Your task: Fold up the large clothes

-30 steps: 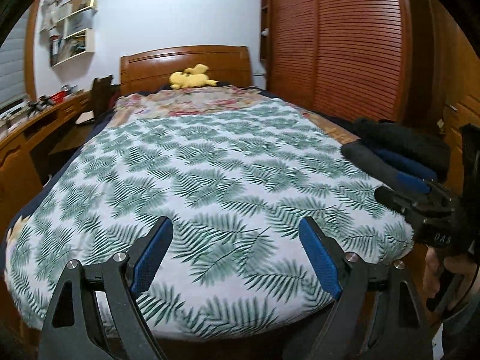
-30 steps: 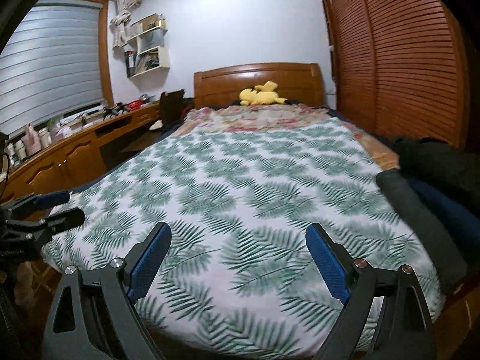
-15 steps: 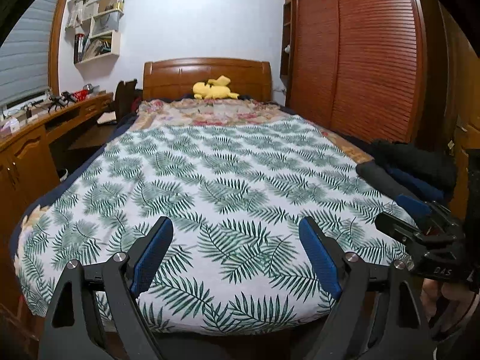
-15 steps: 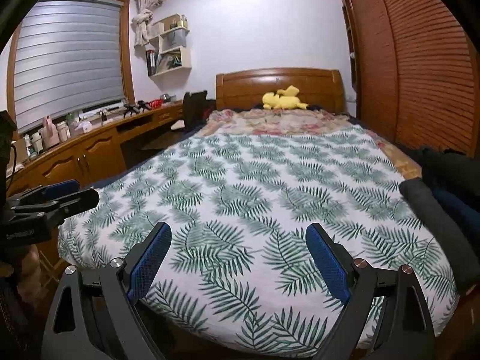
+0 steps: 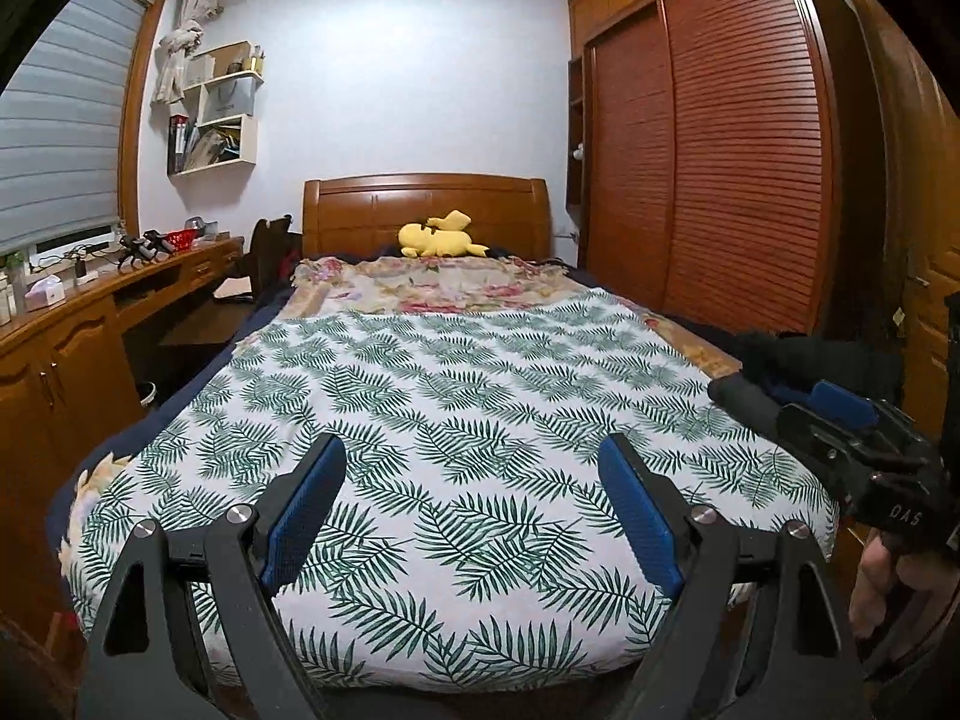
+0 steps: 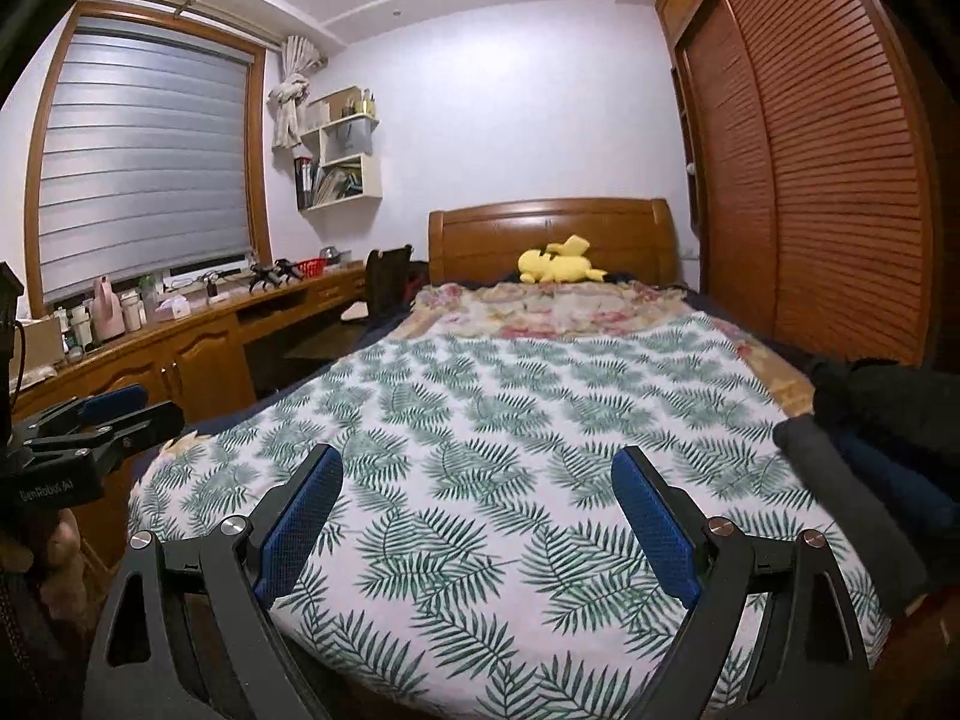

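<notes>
Right wrist view: dark clothes pile (image 6: 864, 450) at bed's (image 6: 480, 420) right edge — nearest right hand-held gripper (image 6: 480, 516); both hand-held grippers wide open, empty.

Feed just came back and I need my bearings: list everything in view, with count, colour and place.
Dark clothes: one pile, black, grey and navy, bed's right edge.
Bedspread: one, white with green leaves, covering the bed.
Floral blanket: one, beige and pink, head end.
Plush toy: one, yellow, against the headboard.
Headboard: one, brown wood.
Wardrobe: one, red-brown slatted doors, right wall.
Desk: one, brown wood, cluttered, under the window.
Wall shelves: white, left of the headboard.
Left gripper: open, empty, above the bed's foot.
Right gripper: open, empty, likewise.
</notes>
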Action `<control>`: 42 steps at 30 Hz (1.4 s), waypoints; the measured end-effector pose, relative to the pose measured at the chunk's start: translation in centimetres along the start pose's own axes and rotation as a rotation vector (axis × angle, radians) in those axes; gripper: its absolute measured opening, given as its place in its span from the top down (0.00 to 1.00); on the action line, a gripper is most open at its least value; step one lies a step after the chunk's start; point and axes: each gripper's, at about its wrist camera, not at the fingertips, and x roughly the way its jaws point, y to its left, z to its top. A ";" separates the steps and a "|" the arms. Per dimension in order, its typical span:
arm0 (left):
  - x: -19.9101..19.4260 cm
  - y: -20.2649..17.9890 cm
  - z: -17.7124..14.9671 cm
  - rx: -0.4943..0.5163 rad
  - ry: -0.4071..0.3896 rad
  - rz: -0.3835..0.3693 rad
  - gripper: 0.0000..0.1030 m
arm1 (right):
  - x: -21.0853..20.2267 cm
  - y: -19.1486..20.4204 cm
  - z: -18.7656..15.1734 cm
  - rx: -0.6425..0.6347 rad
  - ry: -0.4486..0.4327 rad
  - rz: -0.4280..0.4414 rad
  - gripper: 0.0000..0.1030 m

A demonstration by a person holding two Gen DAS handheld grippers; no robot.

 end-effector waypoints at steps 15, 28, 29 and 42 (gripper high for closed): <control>-0.2 1.7 -0.9 -0.020 -0.006 0.073 0.16 | 0.6 1.1 -2.7 -0.004 -0.010 -0.043 0.11; -0.1 1.2 -0.9 -0.013 -0.004 0.064 0.16 | 0.8 2.0 -2.3 0.005 -0.011 -0.046 0.11; -0.1 1.1 -0.9 -0.013 -0.004 0.063 0.16 | 0.8 2.1 -2.2 0.006 -0.011 -0.046 0.11; -0.1 1.0 -0.9 -0.012 -0.005 0.063 0.16 | 0.6 2.0 -2.5 0.013 -0.011 -0.047 0.11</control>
